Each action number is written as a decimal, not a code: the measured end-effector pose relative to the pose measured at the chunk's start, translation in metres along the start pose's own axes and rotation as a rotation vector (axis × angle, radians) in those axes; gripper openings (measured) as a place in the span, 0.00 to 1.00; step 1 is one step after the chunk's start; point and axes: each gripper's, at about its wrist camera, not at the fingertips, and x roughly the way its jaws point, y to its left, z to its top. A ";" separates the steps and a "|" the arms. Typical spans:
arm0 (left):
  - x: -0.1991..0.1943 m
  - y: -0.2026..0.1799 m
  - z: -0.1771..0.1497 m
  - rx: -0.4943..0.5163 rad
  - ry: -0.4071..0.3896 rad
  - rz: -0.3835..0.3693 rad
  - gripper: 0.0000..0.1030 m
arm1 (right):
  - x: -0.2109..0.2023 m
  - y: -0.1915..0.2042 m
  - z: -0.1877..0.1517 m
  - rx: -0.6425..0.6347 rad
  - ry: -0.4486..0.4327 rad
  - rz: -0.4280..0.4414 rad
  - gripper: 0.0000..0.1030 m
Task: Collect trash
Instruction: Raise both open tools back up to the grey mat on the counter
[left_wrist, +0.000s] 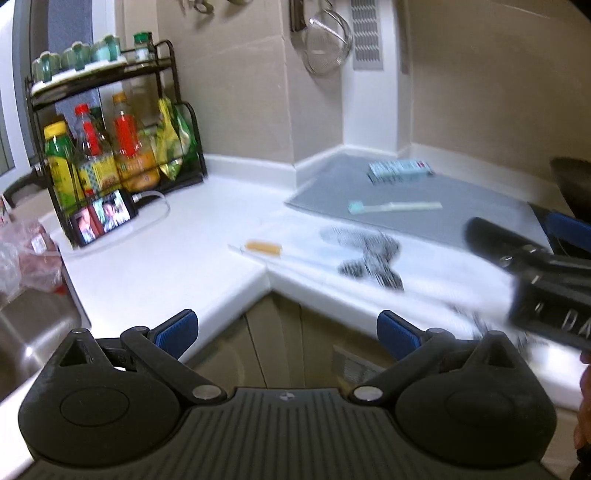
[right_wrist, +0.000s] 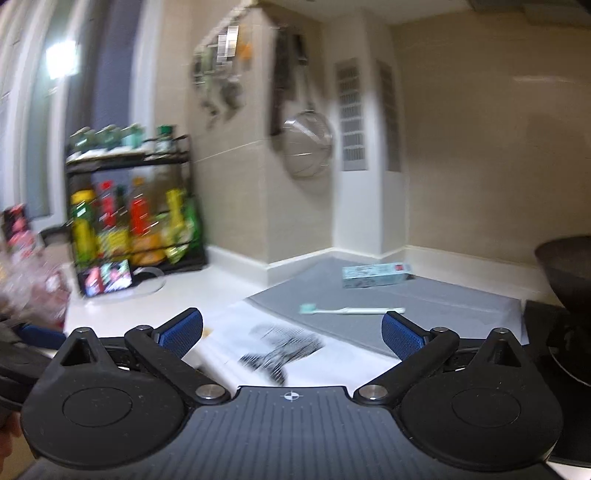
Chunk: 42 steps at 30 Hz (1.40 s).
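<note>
left gripper (left_wrist: 287, 334): jaws spread, empty, short of the counter edge. right gripper (right_wrist: 291, 334): jaws spread, empty. printed wrapper (left_wrist: 365, 258): flat on white counter (left_wrist: 177, 254), beside grey mat (left_wrist: 461, 206).

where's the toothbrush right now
The toothbrush lies on the grey mat, right of centre in both views, just in front of the toothpaste box.

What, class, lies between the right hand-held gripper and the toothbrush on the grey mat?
Nothing visible. The right hand-held gripper is open and empty; only bare counter, a printed white sheet lying flat and the grey mat lie before the toothbrush. The toothpaste box sits behind it.
</note>
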 end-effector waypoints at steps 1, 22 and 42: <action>0.006 0.002 0.008 -0.004 -0.001 0.000 1.00 | 0.009 -0.008 0.004 0.032 0.003 -0.016 1.00; 0.168 -0.019 0.108 -0.015 0.065 0.014 1.00 | 0.259 -0.138 0.002 0.364 0.279 -0.265 1.00; 0.205 0.001 0.114 -0.062 0.105 -0.006 1.00 | 0.296 -0.136 -0.008 0.438 0.496 0.107 1.00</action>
